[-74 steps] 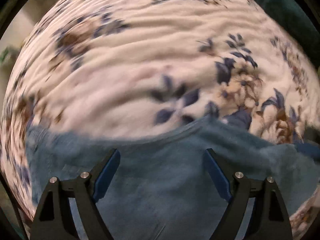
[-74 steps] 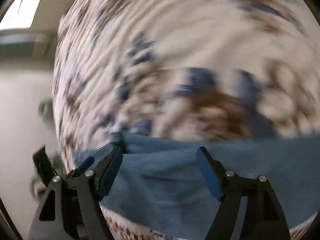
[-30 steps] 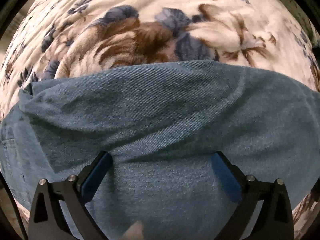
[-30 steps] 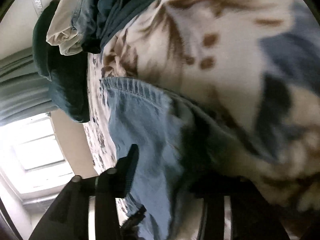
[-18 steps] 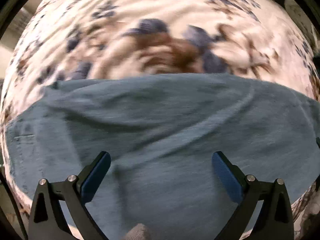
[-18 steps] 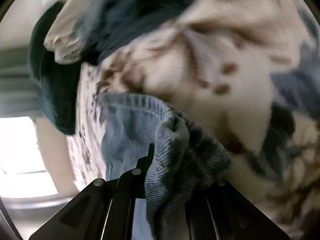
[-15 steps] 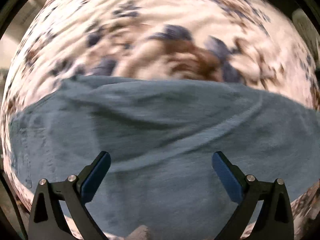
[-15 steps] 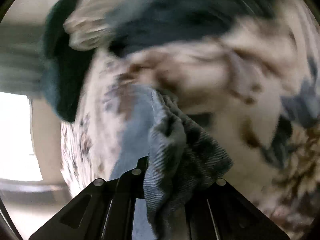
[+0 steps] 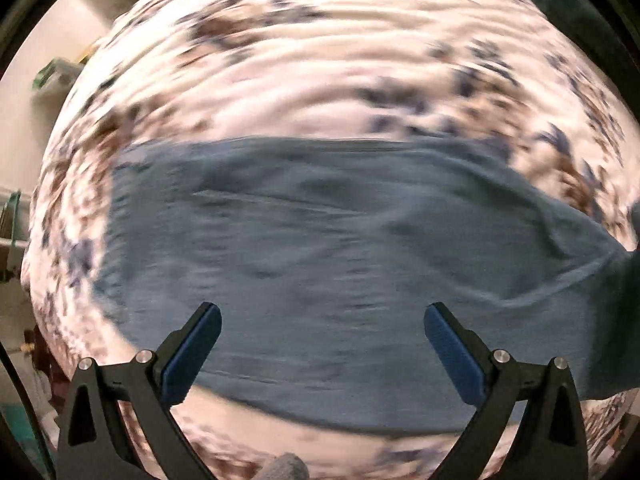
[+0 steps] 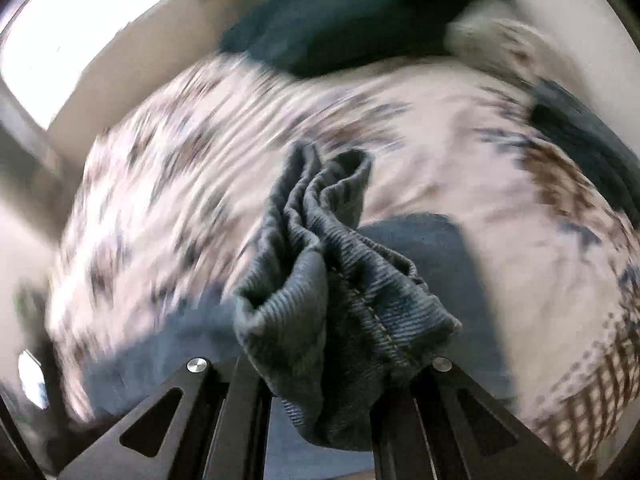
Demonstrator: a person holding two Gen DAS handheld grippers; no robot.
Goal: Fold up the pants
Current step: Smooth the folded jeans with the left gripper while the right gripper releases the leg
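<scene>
lifting: right gripper [image 10: 320,364], apart 1 second ago, now clamped on bunched hem of pants [image 10: 336,280]; fold begun. left gripper [image 9: 322,340] apart, empty, above floral bedspread [image 9: 300,60].

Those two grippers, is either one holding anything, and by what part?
The right gripper is clamped on a bunched, stitched edge of the blue jeans. The left gripper holds nothing; its jaws stand open above the denim.

Floral bedspread [image 9: 304,80] — dark green pillow [image 10: 352,20] at its edge.
</scene>
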